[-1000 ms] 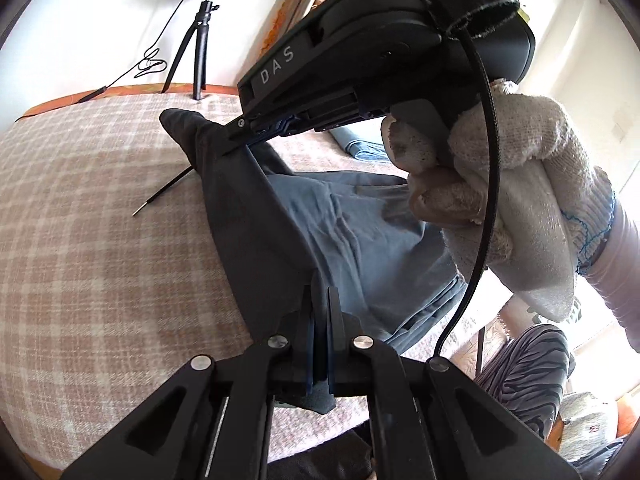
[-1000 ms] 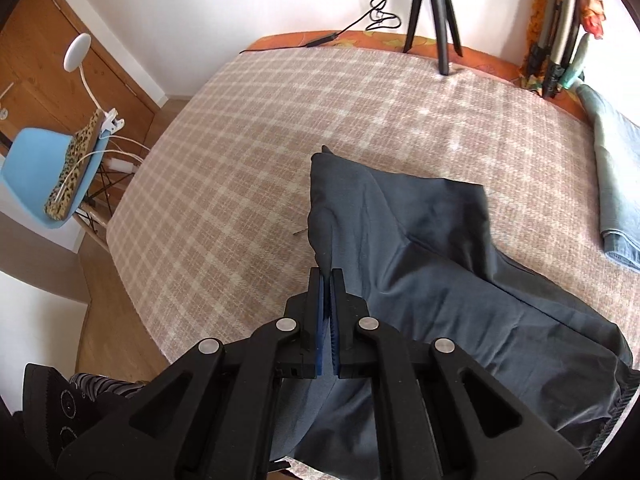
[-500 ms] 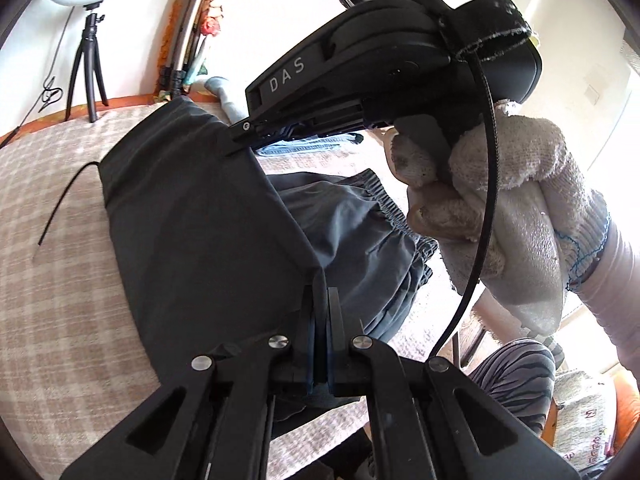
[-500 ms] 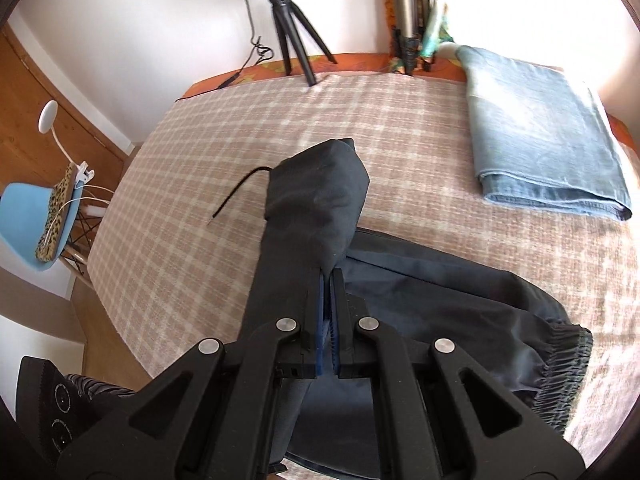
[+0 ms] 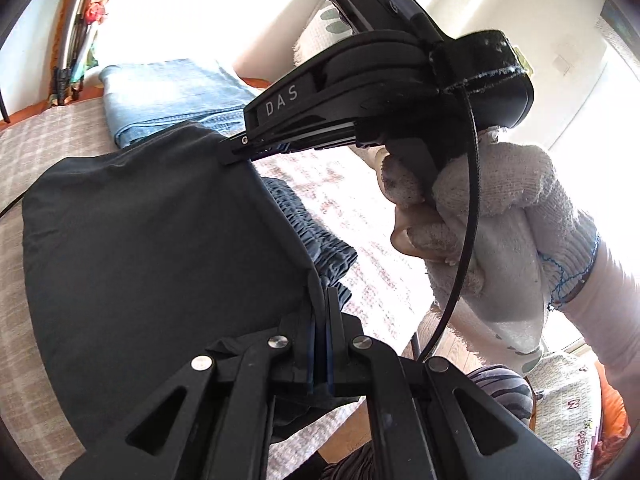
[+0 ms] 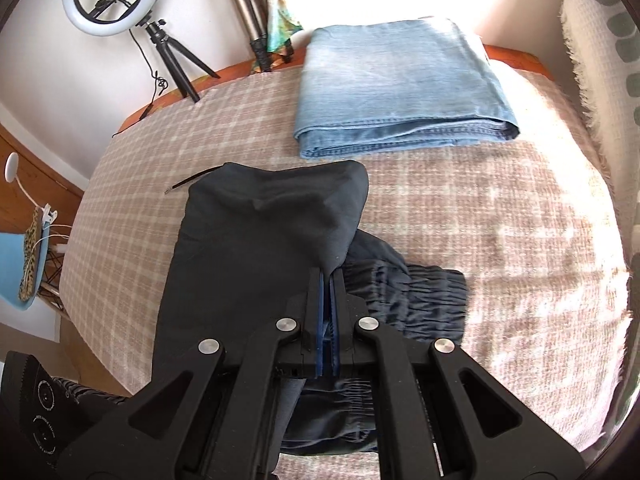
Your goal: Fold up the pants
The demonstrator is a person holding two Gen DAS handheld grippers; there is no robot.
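Both tongs were clamped on one hem of the dark grey fabric pants (image 6: 256,240): left tongs (image 5: 320,300) and right tongs (image 6: 329,276) side by side, lifting that end toward the elastic waistband (image 6: 420,292) ahead, probably to halve the length.

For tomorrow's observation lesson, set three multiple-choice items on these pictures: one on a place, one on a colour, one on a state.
1. Where do the folded jeans lie?
A. Beyond the dark pants
B. Under the dark pants
C. On the blue chair

2. What colour is the bedcover?
A. Plain green
B. Beige and white check
C. Black

3. How do the two grippers stand?
A. Both open
B. One open, one shut
C. Both shut on the pants

Answers: A, the jeans sit farther up the bed, apart from the pants. B, the check shows all around the clothes. C, the left gripper and right gripper each pinch dark cloth.
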